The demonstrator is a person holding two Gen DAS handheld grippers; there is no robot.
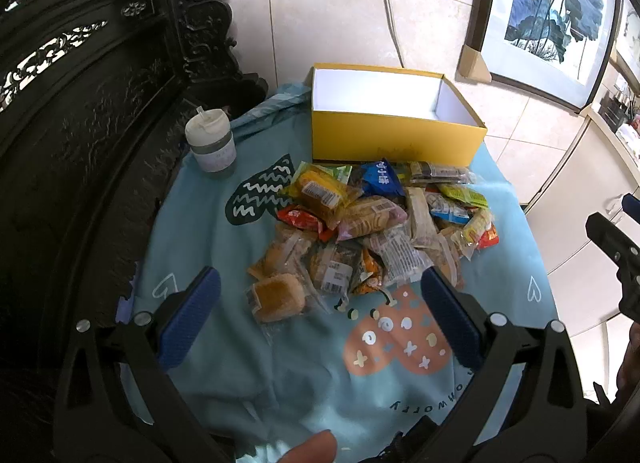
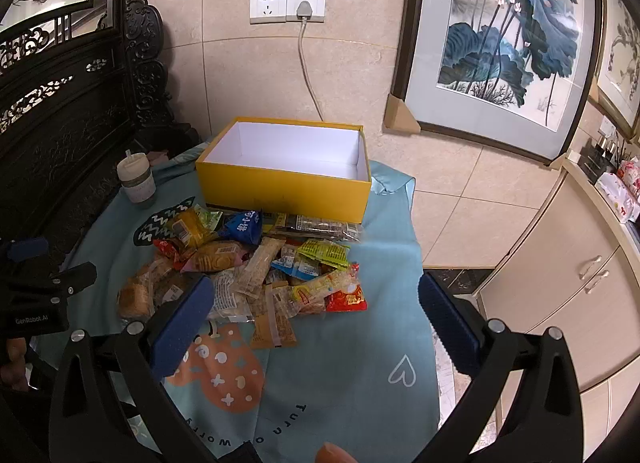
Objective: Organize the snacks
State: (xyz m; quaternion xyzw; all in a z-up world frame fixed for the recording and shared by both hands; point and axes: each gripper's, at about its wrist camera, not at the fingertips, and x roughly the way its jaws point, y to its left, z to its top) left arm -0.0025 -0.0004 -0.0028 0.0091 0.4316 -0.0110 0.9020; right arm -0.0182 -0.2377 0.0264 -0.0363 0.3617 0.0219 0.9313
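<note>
- Your table is covered by a light blue cloth (image 1: 208, 231) printed with a dark mitten shape, an orange spotted shape and small white hearts; it fills the middle of both wrist views.
- A carved dark wooden screen (image 1: 80, 111) stands along the left edge of the table, touching or just beside the cloth.
- A framed lotus painting (image 2: 508, 35) leans against the tiled wall to the right of the table, with cardboard guards on its corners.
- The yellow box (image 2: 280, 191) sits at the far side of the cloth, lid off, white inside, nothing in it.
- The snack pile (image 1: 372, 223) lies on the cloth directly in front of the box's near wall, with the farthest packets touching or just beside that wall. You can pick out a blue packet (image 2: 244, 225), a yellow-green packet (image 2: 326, 253), a red packet (image 2: 346, 299) and several clear-wrapped cakes.
- Your left gripper (image 1: 320, 319) points down at the near edge of the pile, jaws spread wide, nothing between the blue pads; a wrapped cake (image 1: 276, 297) lies just ahead of them.
- Your right gripper (image 2: 316, 319) hangs over the near right part of the pile, jaws likewise wide apart and holding nothing.
- A lidded cup (image 1: 211, 141) with a straw stands left of the box, near the screen.
- A plug (image 2: 305, 9) sits in the right-hand wall socket, its cable running down behind the box.
</note>
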